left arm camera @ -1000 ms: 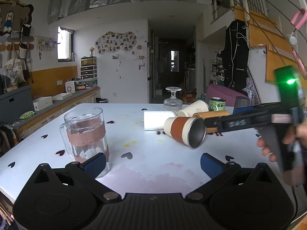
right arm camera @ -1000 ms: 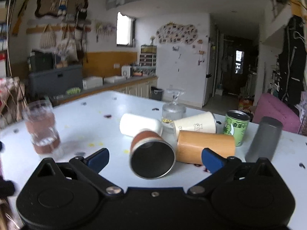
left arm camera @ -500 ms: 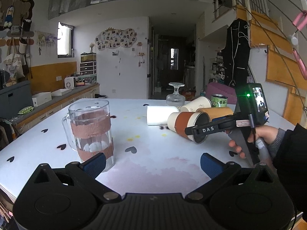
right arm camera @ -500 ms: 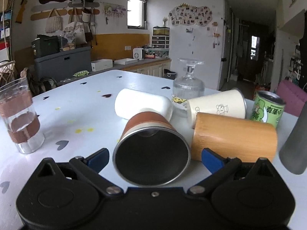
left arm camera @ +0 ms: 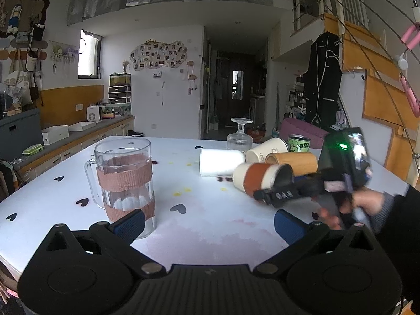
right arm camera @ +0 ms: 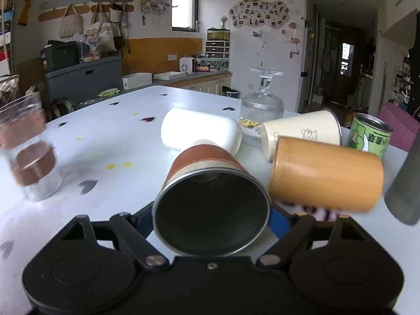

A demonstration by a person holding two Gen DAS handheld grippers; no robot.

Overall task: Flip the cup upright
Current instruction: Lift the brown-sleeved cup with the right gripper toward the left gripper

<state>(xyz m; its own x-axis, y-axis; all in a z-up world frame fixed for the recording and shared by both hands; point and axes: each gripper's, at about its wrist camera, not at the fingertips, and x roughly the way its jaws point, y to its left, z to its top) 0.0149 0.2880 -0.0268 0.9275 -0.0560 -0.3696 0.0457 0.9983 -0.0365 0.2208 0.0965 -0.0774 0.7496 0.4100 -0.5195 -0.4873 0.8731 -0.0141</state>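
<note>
A brown-and-cream metal cup (right arm camera: 210, 183) lies on its side on the white table (right arm camera: 118, 131), its open mouth toward the right wrist camera. My right gripper (right arm camera: 211, 219) has its two blue-padded fingers on either side of the cup's rim; the cup hides the pads, so contact is unclear. In the left wrist view the cup (left arm camera: 262, 177) lies at centre right with the right gripper (left arm camera: 278, 197) at its mouth. My left gripper (left arm camera: 208, 221) is open and empty, its left pad close to a glass mug (left arm camera: 124, 181).
Beside the cup lie a white cup (right arm camera: 200, 131), a cream cup (right arm camera: 302, 134) and a bamboo-coloured cup (right arm camera: 325, 174). An upturned stemmed glass (right arm camera: 262, 102), a green can (right arm camera: 370, 136) and a grey cup (right arm camera: 405, 183) stand nearby. The glass mug also shows at far left (right arm camera: 26, 147).
My right gripper has moved forward onto the brown cup, and its fingers have come in from wide apart to the sides of the cup's mouth. The left gripper has barely moved.
</note>
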